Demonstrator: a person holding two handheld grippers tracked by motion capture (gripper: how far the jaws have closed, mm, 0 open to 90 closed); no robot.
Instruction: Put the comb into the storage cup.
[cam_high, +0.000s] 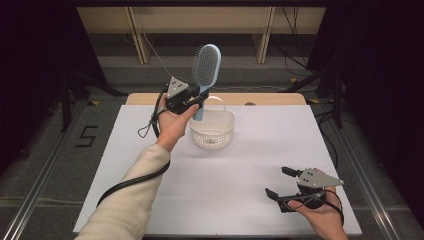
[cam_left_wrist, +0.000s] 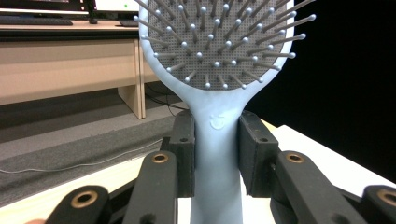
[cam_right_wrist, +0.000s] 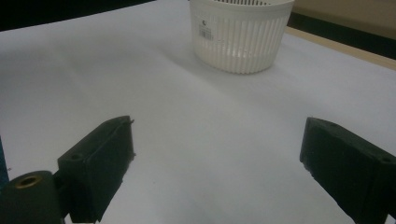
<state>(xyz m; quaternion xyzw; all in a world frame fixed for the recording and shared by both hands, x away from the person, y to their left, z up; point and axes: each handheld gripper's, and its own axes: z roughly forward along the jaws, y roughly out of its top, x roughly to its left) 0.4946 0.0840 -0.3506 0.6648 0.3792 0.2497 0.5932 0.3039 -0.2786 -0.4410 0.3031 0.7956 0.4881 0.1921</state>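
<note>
A light blue hairbrush (cam_high: 206, 67) with a grey bristle pad stands upright in the air, its handle clamped in my left gripper (cam_high: 196, 100). The left gripper view shows the handle (cam_left_wrist: 216, 154) squeezed between both black jaws, the bristle head (cam_left_wrist: 219, 42) rising above. Brush and gripper hover just over the left rim of a white slotted basket (cam_high: 213, 131) with a handle, which sits on the white table cover at the far middle. My right gripper (cam_high: 279, 182) rests near the front right of the table, jaws wide apart, nothing between them. In the right gripper view the basket (cam_right_wrist: 240, 35) stands ahead.
A white cover (cam_high: 225, 175) lies over the wooden table (cam_high: 150, 98). Cables trail from both grippers. Beyond the table stand wooden desk legs, a grey floor and dark tripod stands at both sides.
</note>
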